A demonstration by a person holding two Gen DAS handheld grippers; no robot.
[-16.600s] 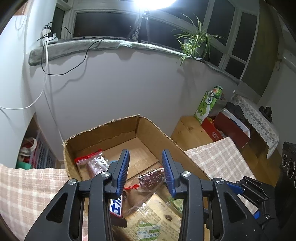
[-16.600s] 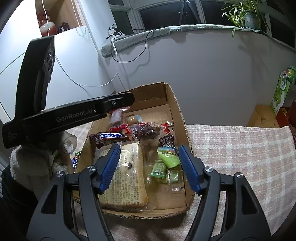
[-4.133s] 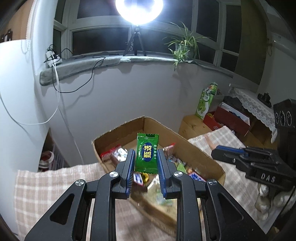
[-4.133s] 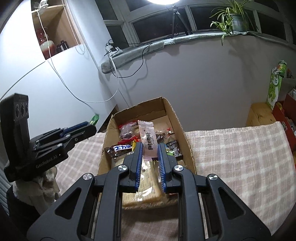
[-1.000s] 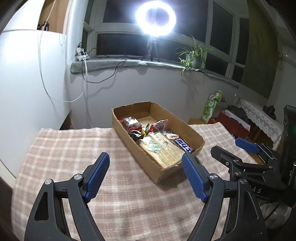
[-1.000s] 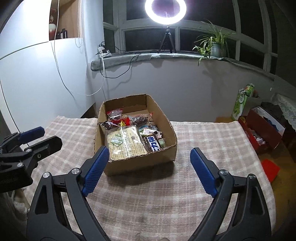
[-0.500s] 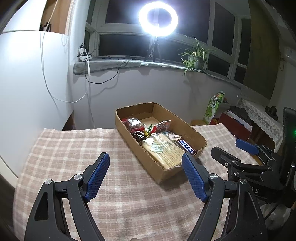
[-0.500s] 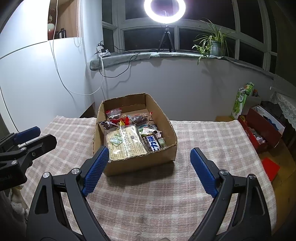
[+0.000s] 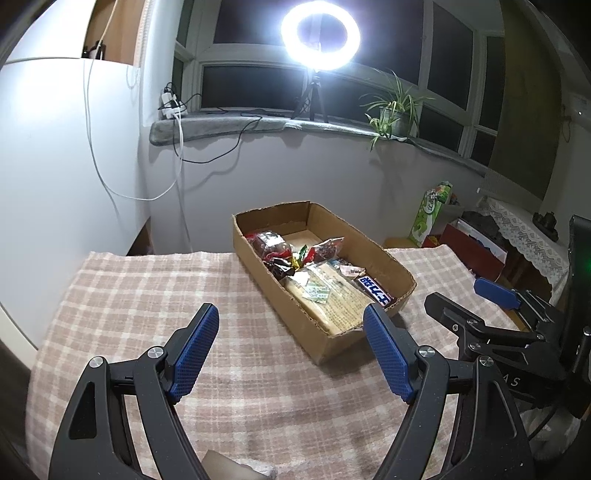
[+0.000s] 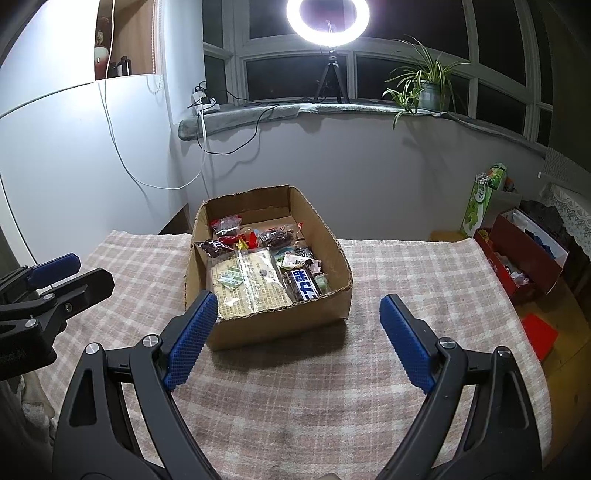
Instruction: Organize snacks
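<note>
A shallow cardboard box (image 9: 400,272) (image 10: 340,258) stands on the checked tablecloth, filled with several wrapped snacks. Among them are a flat clear-wrapped pack (image 10: 251,284), a dark bar with blue and white lettering (image 9: 375,290) (image 10: 304,283) and red-sealed bags of dark snacks (image 10: 226,225). My left gripper (image 9: 291,349) hovers open and empty above the cloth, short of the box. My right gripper (image 10: 298,339) is open and empty too, just in front of the box's near wall. Each gripper shows at the edge of the other's view.
The checked tablecloth (image 10: 406,266) covers the table, which ends at a white wall behind the box. A ring light on a tripod (image 10: 328,18) and a potted plant (image 10: 424,88) stand on the windowsill. A green carton (image 10: 484,199) and a red box (image 10: 524,254) sit to the right of the table.
Over the last second the view barely shifts and both grippers stay open and empty. About four seconds ago each held a wrapped snack over the box; those grips are now released and both grippers have backed away.
</note>
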